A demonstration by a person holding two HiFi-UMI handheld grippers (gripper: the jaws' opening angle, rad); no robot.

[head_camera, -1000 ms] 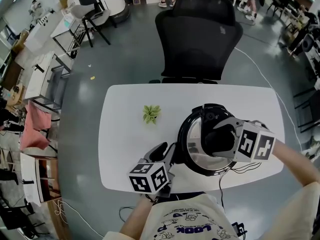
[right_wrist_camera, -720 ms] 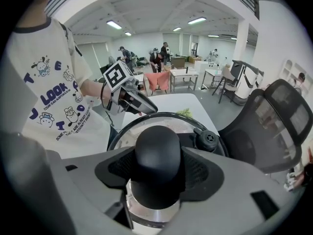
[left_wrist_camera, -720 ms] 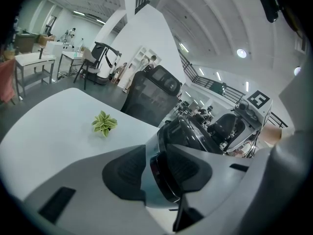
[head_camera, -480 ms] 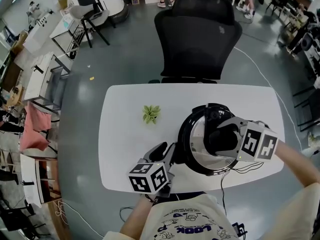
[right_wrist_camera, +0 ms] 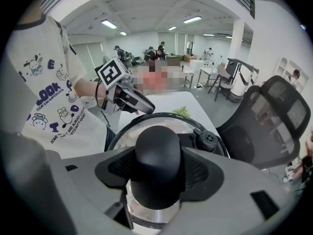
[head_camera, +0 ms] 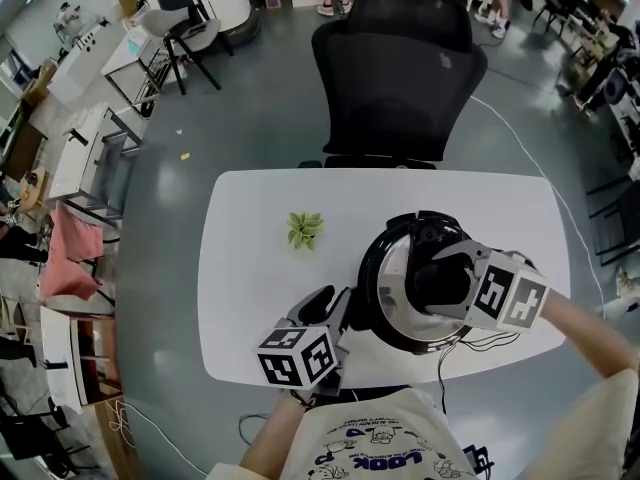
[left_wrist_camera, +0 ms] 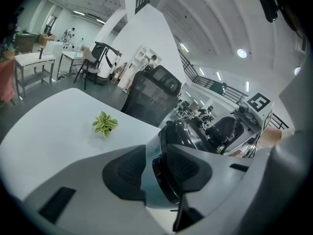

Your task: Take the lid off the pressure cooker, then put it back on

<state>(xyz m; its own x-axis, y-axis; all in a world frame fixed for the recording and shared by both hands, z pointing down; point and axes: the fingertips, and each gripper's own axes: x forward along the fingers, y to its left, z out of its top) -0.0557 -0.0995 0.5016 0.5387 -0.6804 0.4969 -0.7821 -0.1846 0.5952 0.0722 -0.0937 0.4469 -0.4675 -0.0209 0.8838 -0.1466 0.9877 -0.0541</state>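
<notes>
A black pressure cooker (head_camera: 372, 303) stands on the white table (head_camera: 250, 278), towards its front right. Its shiny lid (head_camera: 395, 286) sits on top, with a black knob (right_wrist_camera: 157, 151) in the middle and a small round valve (right_wrist_camera: 207, 140) beside the knob. My right gripper (head_camera: 440, 280) comes down from the right and is shut on the knob, one pad on each side (right_wrist_camera: 157, 173). My left gripper (head_camera: 335, 313) reaches in from the front left and is shut on the cooker's near-left edge (left_wrist_camera: 168, 190). What it grips there is mostly hidden by the jaws.
A small green plant (head_camera: 303, 229) lies on the table left of the cooker. A black office chair (head_camera: 395, 78) stands behind the table's far edge. A black cable (head_camera: 490, 338) trails by the cooker's front right. Desks and chairs fill the room around.
My right gripper has rolled and shifted slightly while staying on the knob. The left gripper and the cooker have not moved.
</notes>
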